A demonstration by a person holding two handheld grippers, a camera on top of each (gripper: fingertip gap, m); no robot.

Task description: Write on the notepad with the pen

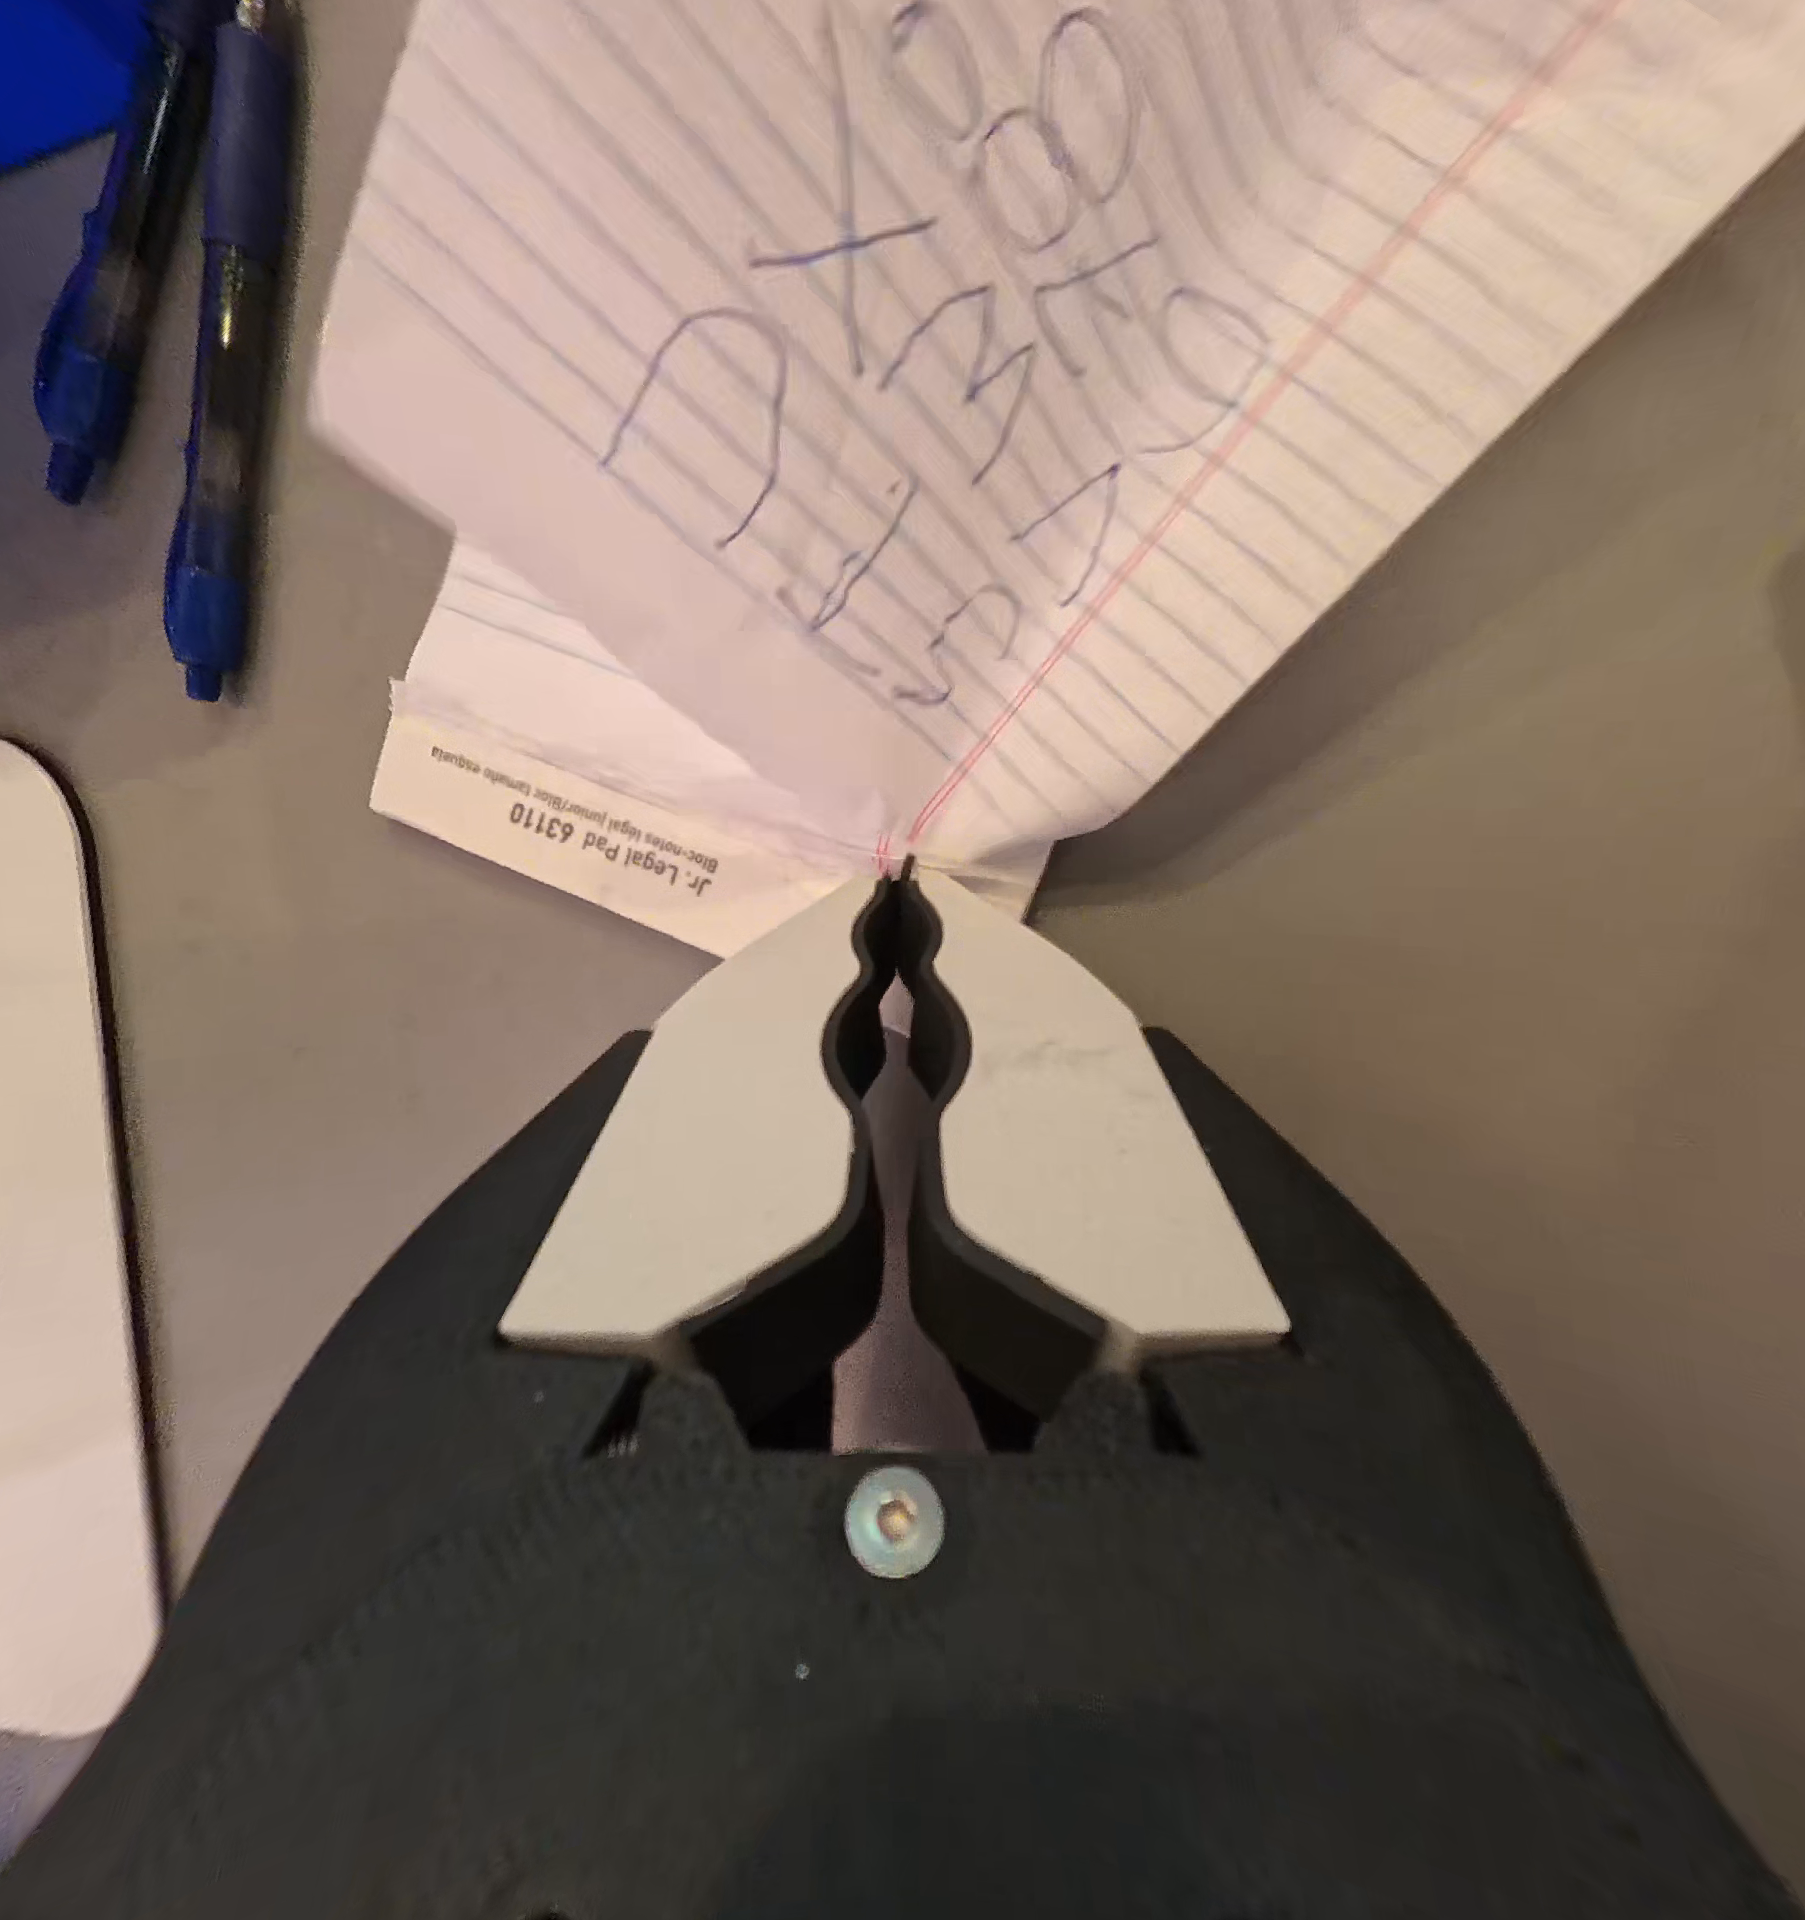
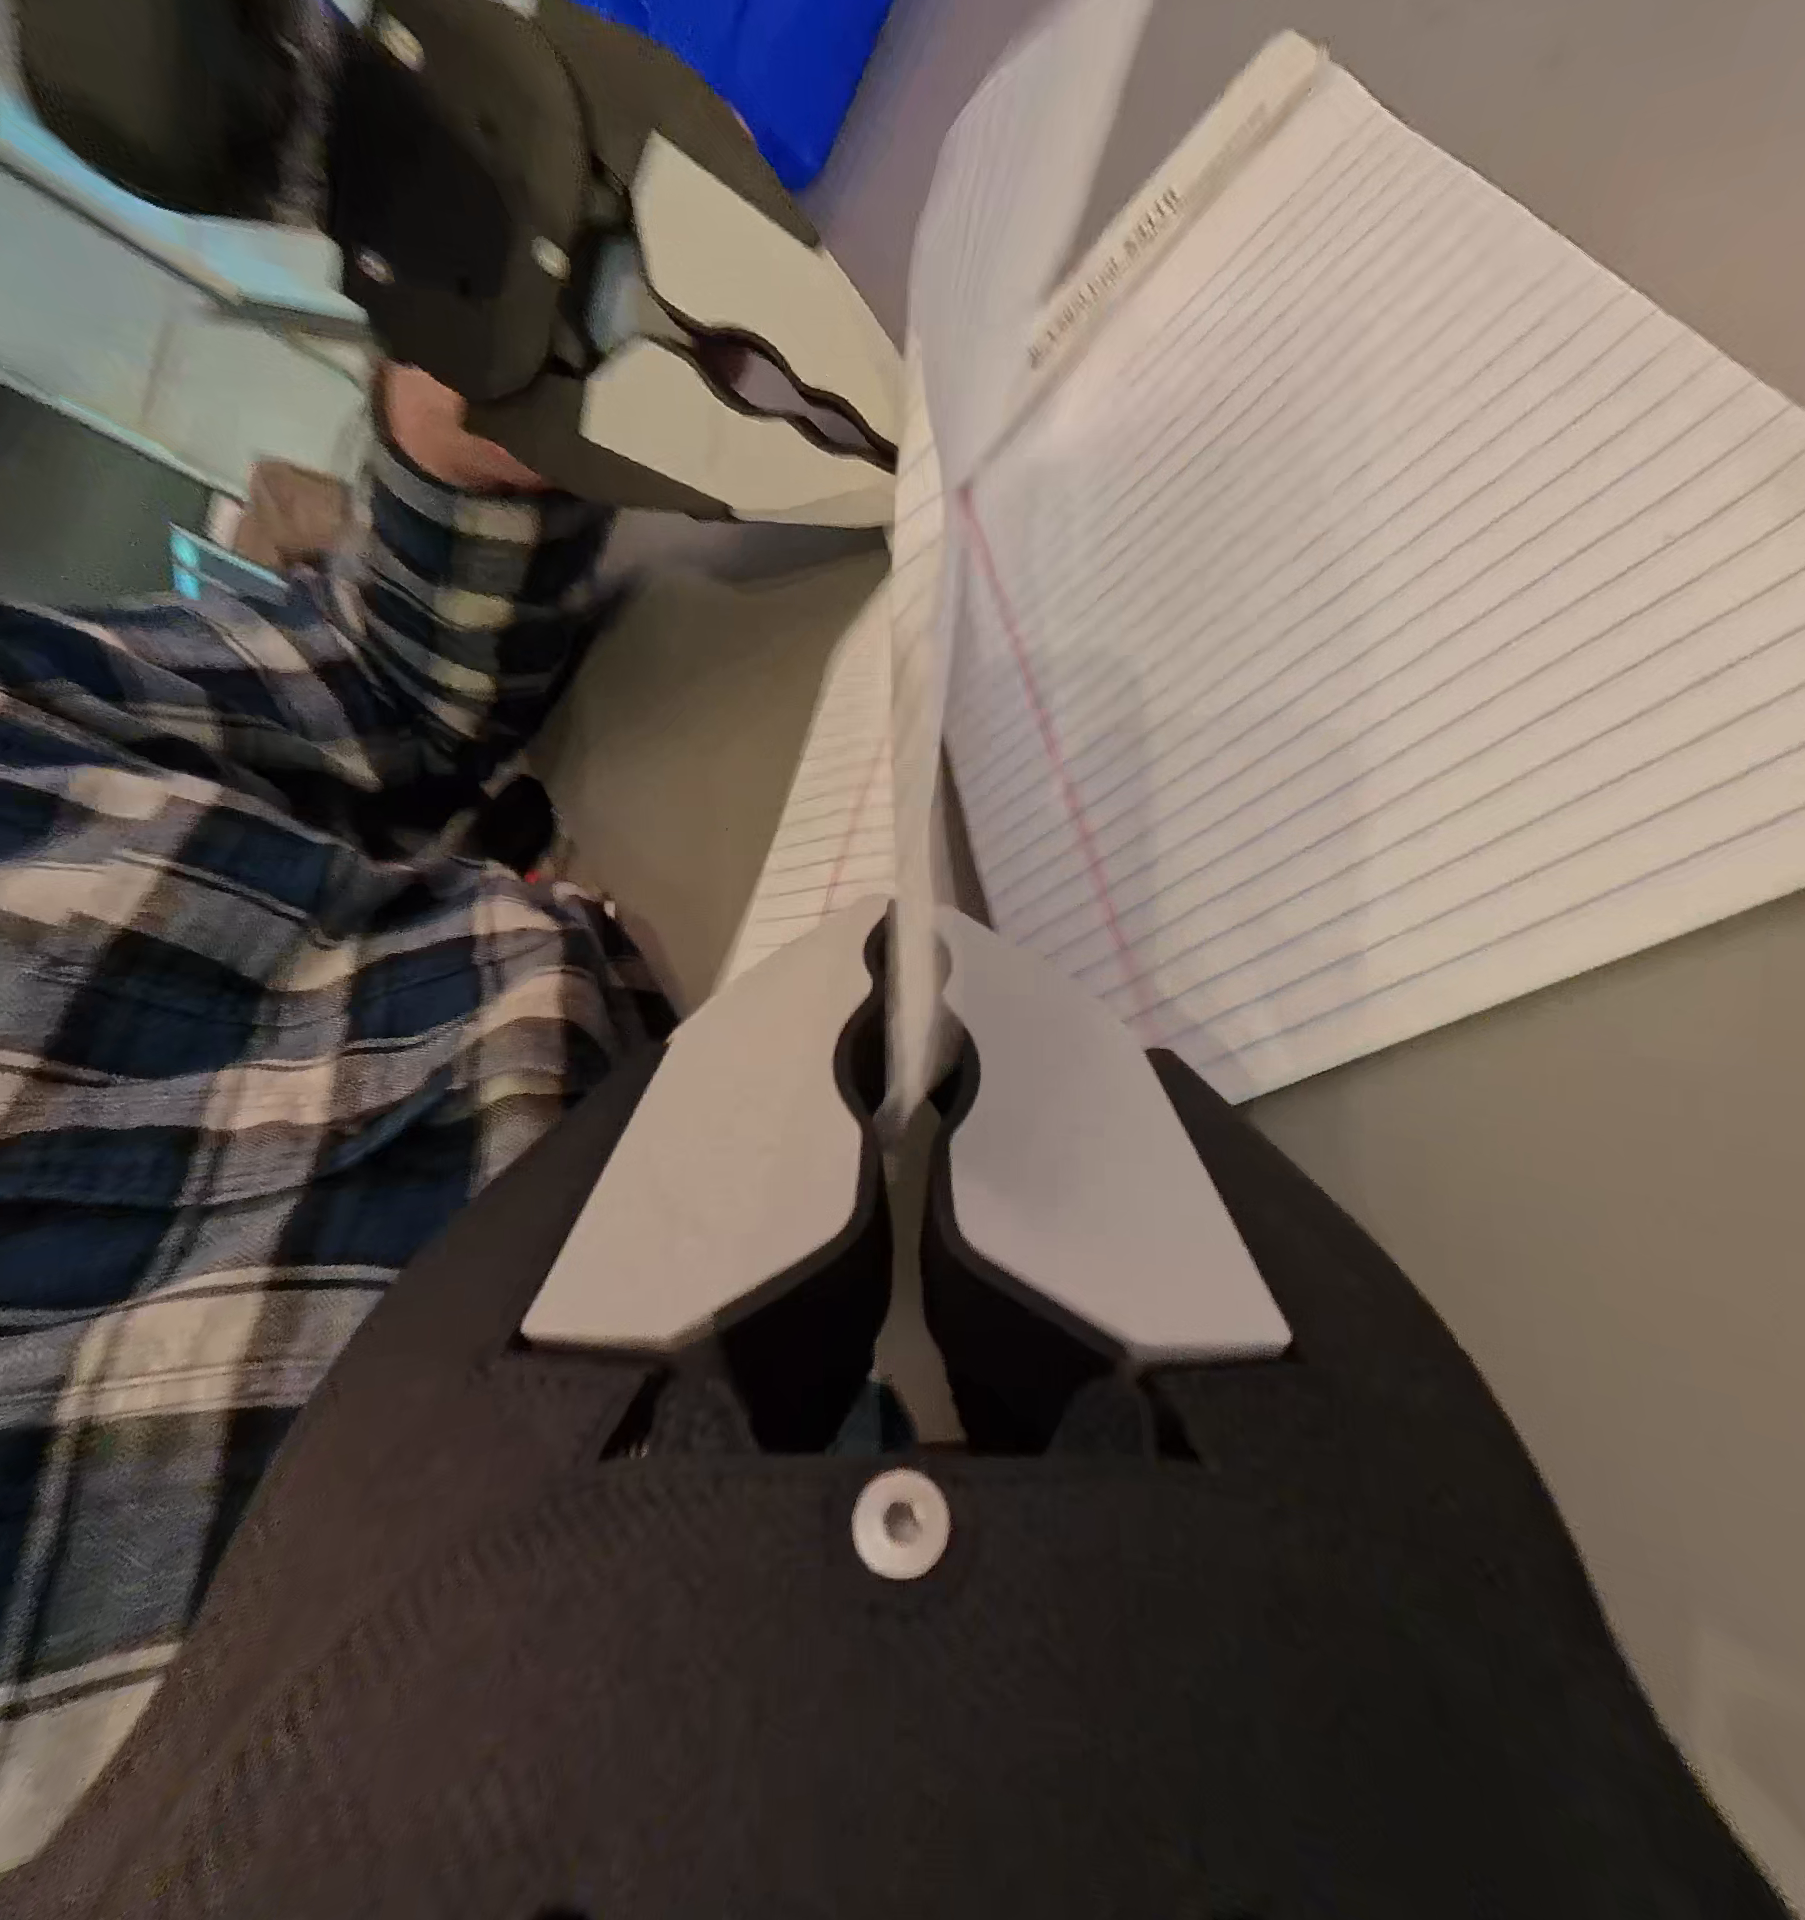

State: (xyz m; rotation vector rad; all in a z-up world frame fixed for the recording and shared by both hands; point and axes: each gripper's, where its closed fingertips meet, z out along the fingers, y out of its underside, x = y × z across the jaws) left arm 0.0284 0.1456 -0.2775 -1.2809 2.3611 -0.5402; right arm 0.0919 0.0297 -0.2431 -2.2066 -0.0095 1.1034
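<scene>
Thin, floppy paper: both the left gripper (image 1: 896, 883) and right gripper (image 2: 913, 935) pinch the written sheet (image 1: 981, 343), likely tearing unless held near the notepad (image 2: 1397, 644) binding.

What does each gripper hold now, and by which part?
Both hold the same written sheet. The left gripper pinches its top edge near the red margin line; the right gripper is shut on another edge of the sheet.

We seem to be at an office desk: a plain grey tabletop (image 1: 1500, 935) carries a white lined legal notepad (image 2: 1397, 623) ahead of our right tongs, two blue retractable ballpoint pens (image 1: 212, 416) lie ahead-left of our left tongs, and a flat white rounded-corner slab (image 1: 25, 1039) sits to their left.
</scene>
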